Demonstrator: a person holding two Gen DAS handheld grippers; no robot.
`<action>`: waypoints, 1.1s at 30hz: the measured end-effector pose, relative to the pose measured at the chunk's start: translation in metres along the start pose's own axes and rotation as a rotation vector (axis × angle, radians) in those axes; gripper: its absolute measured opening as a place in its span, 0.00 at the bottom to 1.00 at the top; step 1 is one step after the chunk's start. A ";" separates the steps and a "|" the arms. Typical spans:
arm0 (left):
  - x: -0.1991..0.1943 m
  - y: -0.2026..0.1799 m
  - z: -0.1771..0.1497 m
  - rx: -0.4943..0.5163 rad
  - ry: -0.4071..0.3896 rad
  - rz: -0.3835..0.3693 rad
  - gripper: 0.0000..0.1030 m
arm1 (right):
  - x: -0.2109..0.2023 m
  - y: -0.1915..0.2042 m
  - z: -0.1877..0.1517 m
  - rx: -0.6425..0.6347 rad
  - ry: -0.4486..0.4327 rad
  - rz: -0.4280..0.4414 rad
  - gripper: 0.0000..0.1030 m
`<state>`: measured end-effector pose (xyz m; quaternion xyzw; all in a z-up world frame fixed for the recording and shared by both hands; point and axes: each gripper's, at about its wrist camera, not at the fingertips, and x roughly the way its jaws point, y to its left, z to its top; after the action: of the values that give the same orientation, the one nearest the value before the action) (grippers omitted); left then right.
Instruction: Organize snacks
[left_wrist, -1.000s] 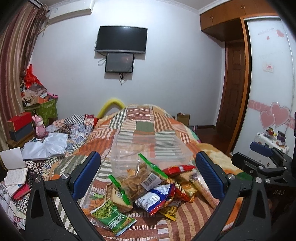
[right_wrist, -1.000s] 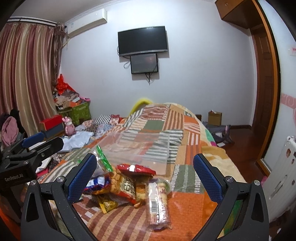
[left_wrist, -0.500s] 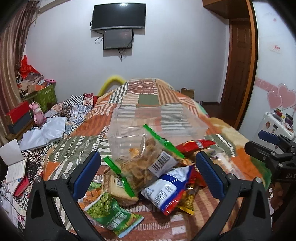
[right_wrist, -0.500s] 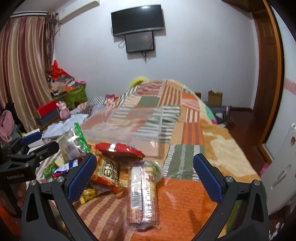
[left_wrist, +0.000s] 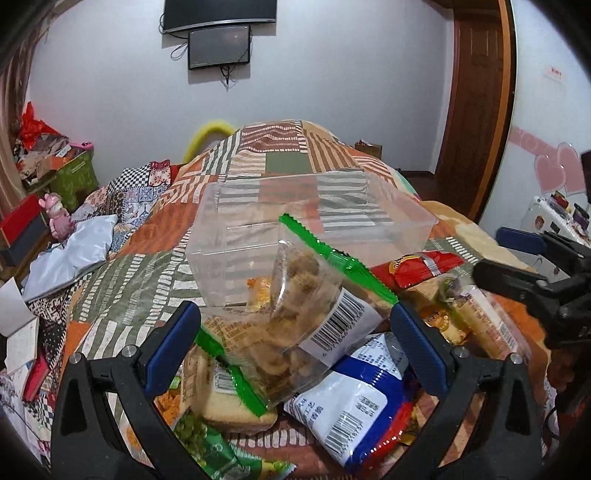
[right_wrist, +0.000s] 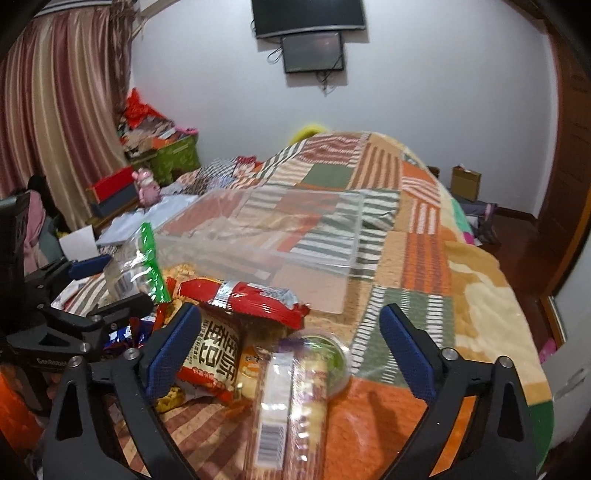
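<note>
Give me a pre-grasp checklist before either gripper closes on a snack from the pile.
1. Left gripper open, nothing pinched: ok.
2. Right gripper open around its target: ok; its fingers have just been closing slightly, with the clear-wrapped biscuit roll lying between them, not pressed.
3. Left target centred: ok; the clear bag with green edges sits between the fingers.
4. Clear plastic bin upright and open-topped behind the pile: ok.
5. Bin's contents: cannot tell; packets show through its front wall, inside or behind unclear.
6. Targets free of neighbours: not ok; the clear bag lies on other packets, the roll overlaps a round lidded cup.
</note>
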<state>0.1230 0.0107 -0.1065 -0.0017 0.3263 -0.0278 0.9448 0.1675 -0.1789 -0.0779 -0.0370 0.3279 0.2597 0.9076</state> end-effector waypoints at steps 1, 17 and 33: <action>0.001 0.000 0.001 0.004 -0.002 -0.001 1.00 | 0.005 0.002 0.000 -0.008 0.010 0.012 0.92; 0.015 0.016 0.002 0.044 0.026 0.005 1.00 | 0.049 0.009 0.008 -0.097 0.155 0.084 0.74; 0.027 0.017 0.012 0.052 0.017 -0.056 0.70 | 0.061 0.011 0.020 -0.106 0.183 0.128 0.24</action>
<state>0.1518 0.0257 -0.1141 0.0137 0.3331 -0.0629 0.9407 0.2129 -0.1371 -0.0984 -0.0876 0.3967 0.3297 0.8522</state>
